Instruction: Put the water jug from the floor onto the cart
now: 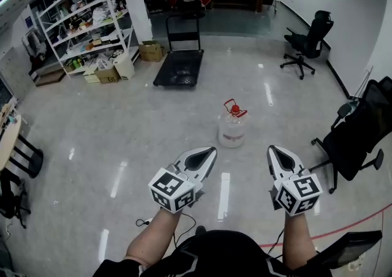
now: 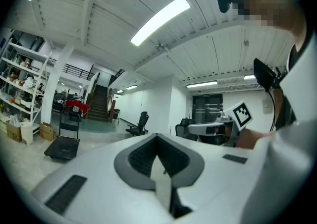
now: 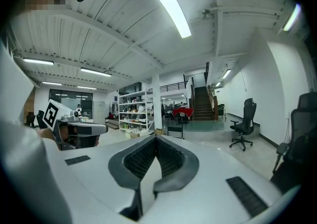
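**Right gripper view: contents**

- Right gripper (image 3: 157, 143): white housing fills the lower frame. The grey ribbed fingers (image 3: 173, 161) are closed together with nothing between them.
- Left gripper (image 3: 79, 130): at 9 o'clock, carrying a marker cube (image 3: 51, 114) (black-and-white squares).
- Shelving rack (image 3: 132, 113): just left of centre, loaded with small goods too small to tell apart.
- White pillar (image 3: 156, 104): beside the rack.
- Cart (image 3: 175, 130): black, upright handle, standing on the floor past the fingertips.
- Red-draped item (image 3: 182, 112): behind the cart.
- Staircase (image 3: 200, 103): at 1 o'clock from centre.
- Office chair (image 3: 243, 125): at 3 o'clock, on the glossy floor.
- Ceiling strip light (image 3: 166, 3): at 12 o'clock.
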`<state>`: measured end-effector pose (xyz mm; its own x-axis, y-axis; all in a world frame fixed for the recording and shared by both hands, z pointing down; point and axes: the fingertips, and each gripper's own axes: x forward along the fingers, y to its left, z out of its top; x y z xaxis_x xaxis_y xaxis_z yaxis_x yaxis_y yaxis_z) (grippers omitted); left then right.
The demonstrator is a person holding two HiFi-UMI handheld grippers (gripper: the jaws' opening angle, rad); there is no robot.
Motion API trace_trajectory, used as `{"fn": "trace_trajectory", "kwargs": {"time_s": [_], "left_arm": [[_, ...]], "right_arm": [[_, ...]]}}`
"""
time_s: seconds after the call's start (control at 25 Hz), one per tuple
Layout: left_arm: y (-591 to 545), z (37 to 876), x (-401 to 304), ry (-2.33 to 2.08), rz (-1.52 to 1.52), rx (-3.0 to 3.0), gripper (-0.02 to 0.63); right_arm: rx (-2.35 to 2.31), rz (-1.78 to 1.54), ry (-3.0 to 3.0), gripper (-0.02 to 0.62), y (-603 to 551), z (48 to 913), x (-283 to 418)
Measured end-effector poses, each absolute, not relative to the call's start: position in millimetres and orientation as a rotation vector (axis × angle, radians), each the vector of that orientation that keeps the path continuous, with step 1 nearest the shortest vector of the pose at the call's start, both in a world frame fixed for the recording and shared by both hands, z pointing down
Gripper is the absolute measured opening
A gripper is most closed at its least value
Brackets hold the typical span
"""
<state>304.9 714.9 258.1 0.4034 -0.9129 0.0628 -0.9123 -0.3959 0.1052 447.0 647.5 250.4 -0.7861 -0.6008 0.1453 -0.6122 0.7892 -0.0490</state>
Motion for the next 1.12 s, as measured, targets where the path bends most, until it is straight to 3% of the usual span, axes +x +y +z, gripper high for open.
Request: {"fn": "trace_trajectory", "kwargs": {"time_s": [0.68,1.12], "left_arm": [[701.3,274.3,241.1,-1.582,-0.055,2.531,-0.006],[584.9,279.1,231.7,-1.575,-0.027,2.541,-0.006]], "right_arm": [[1.046,0.141,-2.799,0.003,635.3,260.0,391.0],[1.009,0.192,-2.863,0.003,521.5,265.2,375.6]]}}
